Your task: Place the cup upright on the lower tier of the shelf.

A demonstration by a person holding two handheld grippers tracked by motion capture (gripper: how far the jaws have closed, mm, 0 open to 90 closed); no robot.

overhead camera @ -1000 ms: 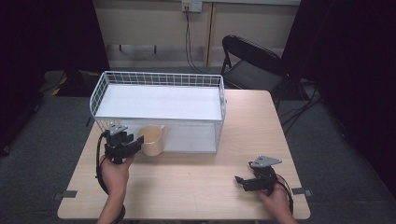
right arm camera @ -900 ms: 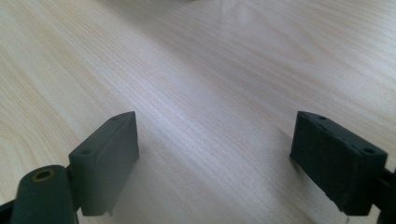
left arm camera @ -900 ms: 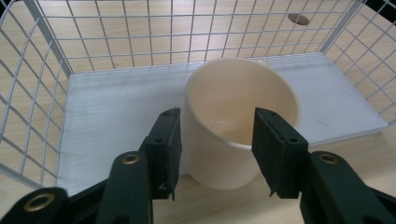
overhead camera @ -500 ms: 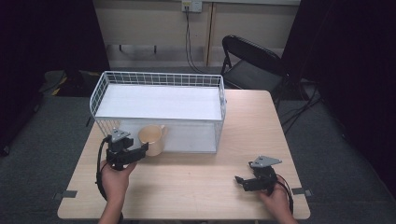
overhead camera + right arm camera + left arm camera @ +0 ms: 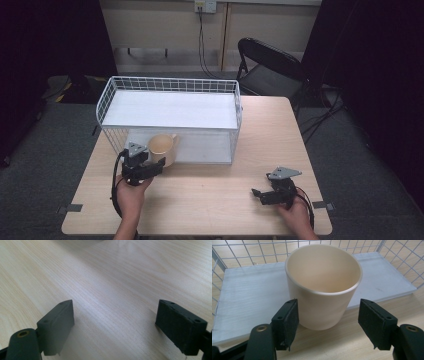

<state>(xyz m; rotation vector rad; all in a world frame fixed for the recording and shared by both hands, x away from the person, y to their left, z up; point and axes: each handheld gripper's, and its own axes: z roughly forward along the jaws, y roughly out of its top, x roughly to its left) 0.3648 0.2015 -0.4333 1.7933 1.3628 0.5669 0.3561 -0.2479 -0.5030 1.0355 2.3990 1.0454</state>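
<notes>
Fingers of the left gripper stand spread around the cream cup at frame centre, against the white wire basket, while the right gripper, lower right, gapes over bare table.

Both tools are black: the left gripper and the right gripper each carry a grey three-cornered plate on top, and a black cable loops from each one beside the hand, at about 7 o'clock on the left and 4 o'clock on the right. In the left gripper view, the pads are dark and rough like felt, on blocky jaws with small screw holes. A brass-coloured ring sits in each jaw arm, and the forearms are without sleeves.
</notes>
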